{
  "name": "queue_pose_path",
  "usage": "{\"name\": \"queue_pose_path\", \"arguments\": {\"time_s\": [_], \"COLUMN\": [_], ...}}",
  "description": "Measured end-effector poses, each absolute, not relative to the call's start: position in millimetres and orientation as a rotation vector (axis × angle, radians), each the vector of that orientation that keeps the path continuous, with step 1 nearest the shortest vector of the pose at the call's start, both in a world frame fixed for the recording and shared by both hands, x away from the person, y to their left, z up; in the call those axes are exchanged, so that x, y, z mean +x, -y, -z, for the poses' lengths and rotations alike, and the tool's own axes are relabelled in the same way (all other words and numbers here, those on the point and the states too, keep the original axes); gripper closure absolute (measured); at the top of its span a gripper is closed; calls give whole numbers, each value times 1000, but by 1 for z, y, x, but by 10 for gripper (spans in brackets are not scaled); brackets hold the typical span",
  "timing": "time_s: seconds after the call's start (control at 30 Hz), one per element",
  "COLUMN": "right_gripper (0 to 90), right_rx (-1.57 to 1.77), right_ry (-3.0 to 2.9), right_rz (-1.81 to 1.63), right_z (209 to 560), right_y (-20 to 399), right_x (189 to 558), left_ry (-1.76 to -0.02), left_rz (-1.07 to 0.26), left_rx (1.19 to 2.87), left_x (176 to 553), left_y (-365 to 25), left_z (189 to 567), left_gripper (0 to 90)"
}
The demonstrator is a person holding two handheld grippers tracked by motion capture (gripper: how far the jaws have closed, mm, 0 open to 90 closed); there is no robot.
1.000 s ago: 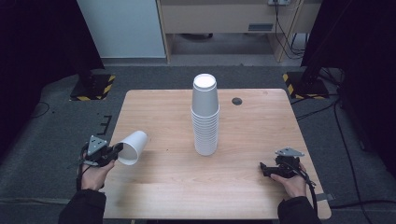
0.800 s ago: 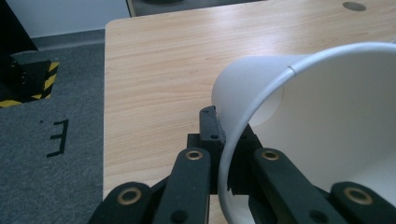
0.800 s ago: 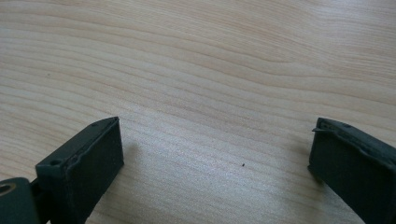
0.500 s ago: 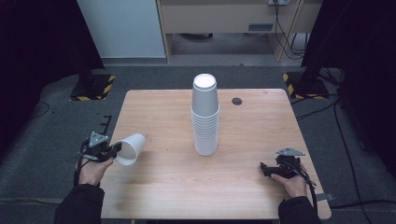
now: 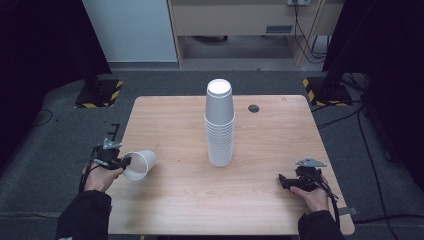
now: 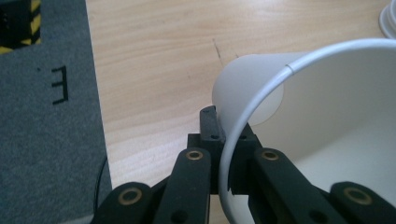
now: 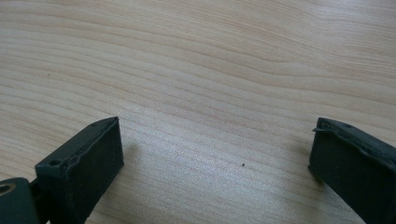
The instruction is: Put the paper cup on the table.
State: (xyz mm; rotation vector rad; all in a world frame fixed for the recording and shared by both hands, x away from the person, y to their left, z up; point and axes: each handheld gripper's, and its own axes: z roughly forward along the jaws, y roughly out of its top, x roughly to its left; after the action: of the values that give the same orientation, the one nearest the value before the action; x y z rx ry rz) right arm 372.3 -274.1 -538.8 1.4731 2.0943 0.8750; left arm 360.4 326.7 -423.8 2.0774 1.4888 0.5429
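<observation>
Broadly, the wooden table (image 5: 175, 200) carries a tall stack of white paper cups (image 5: 219, 125) standing upside down near its middle, with a small dark disc (image 5: 254, 108) behind and to the right of it. At the table's left edge the person's left hand (image 5: 100, 177) comes in low, forearm pointing forward, holding the left gripper (image 5: 121, 162) roughly level and aimed right. Its jaws are pressed together on the rim of a single white paper cup (image 5: 139, 164); in the left gripper view one jaw sits inside the cup's (image 6: 327, 107) mouth and one outside the wall. This cup lies tipped on its side, well apart from the stack. Near the right front, the right hand (image 5: 312, 192) rests low, and the right gripper (image 7: 217, 154) points left with jaws spread wide over bare wood.
</observation>
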Motion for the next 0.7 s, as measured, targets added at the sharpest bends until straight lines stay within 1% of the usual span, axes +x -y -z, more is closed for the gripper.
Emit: {"name": "queue_pose_path", "arguments": {"time_s": [0.1,0.23,0.4,0.47,0.7], "right_gripper": [30,30,30,30,30], "right_rx": [1473,1473,1473,1474,1473], "right_ry": [-2094,-2094,-2092,-2094,-2094], "right_rz": [-875,-875,-876,-876,-875], "right_z": [539,539,539,539,539], "right_y": [274,274,274,274,274], "right_x": [372,372,372,372,372], "left_ry": [-1520,-1533,-1565,-1595,-1680], "left_rz": [-485,-470,-406,-366,-301], "left_rx": [2142,2165,2226,2246,2333], "left_x": [362,364,369,370,377], "left_y": [-325,-322,-317,-314,-309], "left_z": [421,418,417,417,416], "left_gripper": [872,874,874,873,873]}}
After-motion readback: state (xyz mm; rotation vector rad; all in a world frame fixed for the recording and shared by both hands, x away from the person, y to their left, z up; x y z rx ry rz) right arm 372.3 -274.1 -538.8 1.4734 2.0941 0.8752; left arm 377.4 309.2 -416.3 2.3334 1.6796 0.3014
